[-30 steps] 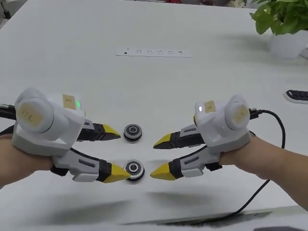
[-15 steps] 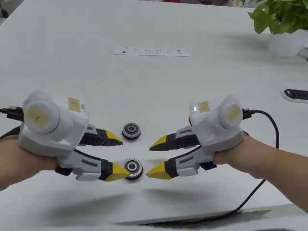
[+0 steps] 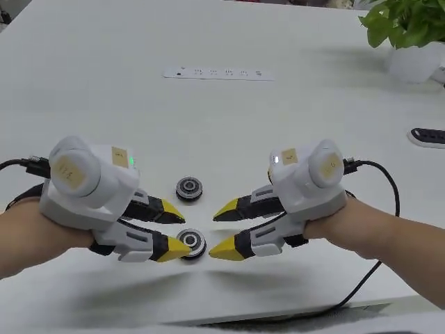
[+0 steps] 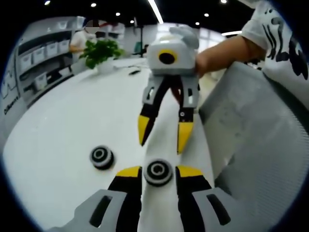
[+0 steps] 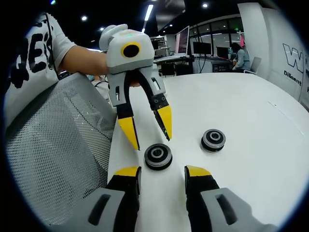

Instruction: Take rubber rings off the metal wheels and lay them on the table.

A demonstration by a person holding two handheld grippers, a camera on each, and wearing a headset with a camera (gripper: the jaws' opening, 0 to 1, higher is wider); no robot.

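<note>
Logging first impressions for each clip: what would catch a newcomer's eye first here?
The left gripper and right gripper, both open, point yellow tips at each other across a small wheel near the front edge of the table. A second wheel lies just beyond, and a potted plant stands far right.

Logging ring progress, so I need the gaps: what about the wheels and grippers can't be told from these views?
Near wheel, head view: left edge hidden behind the left gripper tip, so contact is unclear.
Far wheel, all views: too small to tell rubber ring from metal.
</note>
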